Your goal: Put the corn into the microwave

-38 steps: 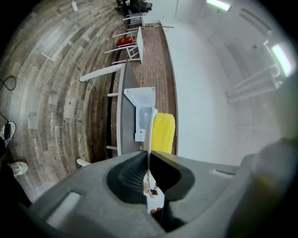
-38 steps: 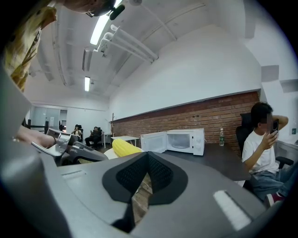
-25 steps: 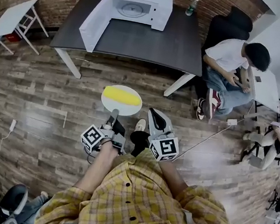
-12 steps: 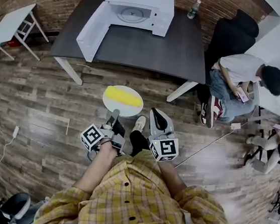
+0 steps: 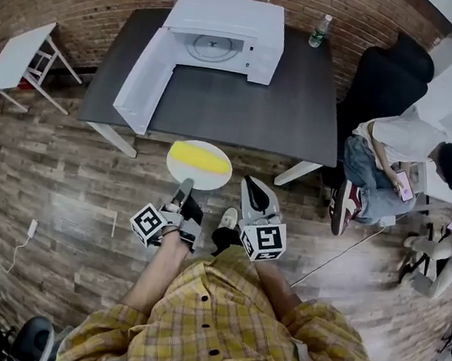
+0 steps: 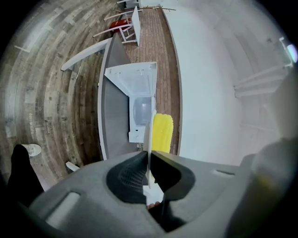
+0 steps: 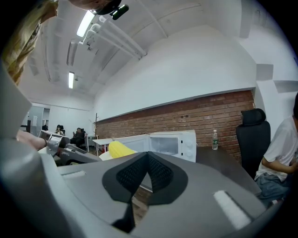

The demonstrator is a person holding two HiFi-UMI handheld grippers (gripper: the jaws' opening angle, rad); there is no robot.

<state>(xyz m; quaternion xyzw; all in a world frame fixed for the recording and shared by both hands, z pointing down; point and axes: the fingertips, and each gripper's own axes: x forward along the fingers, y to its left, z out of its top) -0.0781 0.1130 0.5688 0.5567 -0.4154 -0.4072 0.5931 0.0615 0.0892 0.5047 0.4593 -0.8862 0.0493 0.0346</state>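
Corn (image 5: pixel 198 157) lies on a white plate (image 5: pixel 209 181), whose rim the left gripper (image 5: pixel 182 193) pinches tight. The right gripper (image 5: pixel 253 189) is closed on nothing. Delivery looks unfinished: the microwave (image 5: pixel 224 32) stands open across the table (image 5: pixel 243 104), with only its swung door (image 5: pixel 144 80) near the path.

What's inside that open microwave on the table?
Only a round turntable shows inside the microwave; no food visible. Its top covers the cavity's back corners.
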